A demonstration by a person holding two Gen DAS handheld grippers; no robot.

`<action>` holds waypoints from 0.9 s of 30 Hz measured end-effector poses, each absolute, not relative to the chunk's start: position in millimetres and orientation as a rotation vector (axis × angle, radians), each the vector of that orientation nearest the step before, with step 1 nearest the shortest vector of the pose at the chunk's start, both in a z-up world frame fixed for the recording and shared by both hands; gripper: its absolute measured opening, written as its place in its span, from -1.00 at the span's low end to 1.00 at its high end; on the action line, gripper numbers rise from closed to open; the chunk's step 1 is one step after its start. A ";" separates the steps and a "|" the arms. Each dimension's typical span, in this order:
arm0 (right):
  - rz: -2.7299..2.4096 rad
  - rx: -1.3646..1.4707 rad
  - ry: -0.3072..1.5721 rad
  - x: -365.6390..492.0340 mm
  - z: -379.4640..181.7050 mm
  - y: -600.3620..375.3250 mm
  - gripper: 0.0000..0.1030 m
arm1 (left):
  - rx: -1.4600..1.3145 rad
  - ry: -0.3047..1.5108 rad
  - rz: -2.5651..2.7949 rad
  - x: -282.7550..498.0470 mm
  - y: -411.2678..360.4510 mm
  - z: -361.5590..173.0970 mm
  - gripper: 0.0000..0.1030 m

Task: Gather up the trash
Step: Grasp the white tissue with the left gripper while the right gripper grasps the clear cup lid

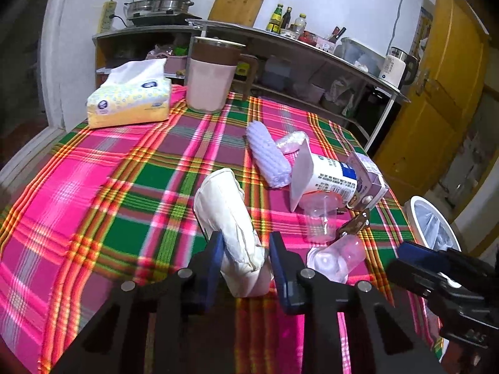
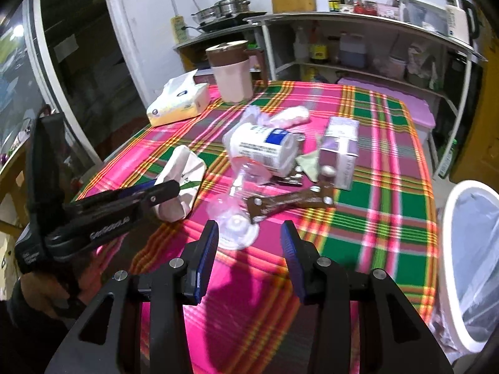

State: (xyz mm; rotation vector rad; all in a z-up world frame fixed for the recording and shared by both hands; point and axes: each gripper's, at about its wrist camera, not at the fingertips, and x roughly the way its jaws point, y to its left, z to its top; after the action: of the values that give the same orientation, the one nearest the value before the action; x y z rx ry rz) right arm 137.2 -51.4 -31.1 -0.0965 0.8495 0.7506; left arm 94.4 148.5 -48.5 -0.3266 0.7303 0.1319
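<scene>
My left gripper (image 1: 246, 243) is shut on a crumpled white paper bag (image 1: 224, 215) just above the plaid cloth; it also shows in the right wrist view (image 2: 184, 180). My right gripper (image 2: 248, 233) is open and empty, near a clear plastic cup (image 2: 237, 221) lying on its side. Beyond lie a white milk carton (image 2: 265, 149), a purple carton (image 2: 340, 152), a brown wrapper (image 2: 290, 202), a lilac foam sleeve (image 1: 268, 155) and a crumpled plastic bag (image 2: 290, 115). A white trash bin (image 2: 471, 265) with a liner stands off the table's right edge.
A tissue pack (image 1: 131, 96) and a pink jug with brown lid (image 1: 212, 74) stand at the table's far side. Metal shelves (image 2: 358, 50) with bottles and pots line the back wall. A yellow door (image 1: 436, 93) is at right.
</scene>
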 end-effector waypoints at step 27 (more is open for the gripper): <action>0.762 -0.102 0.814 119.0 -21.6 -42.8 -0.44 | -0.295 0.694 0.047 60.6 119.7 -27.7 -0.42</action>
State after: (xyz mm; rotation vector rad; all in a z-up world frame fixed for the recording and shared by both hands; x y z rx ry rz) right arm 119.0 -42.8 -21.6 -0.1022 0.8143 0.7621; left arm 60.6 119.7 -27.7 -0.2954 0.6939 0.0472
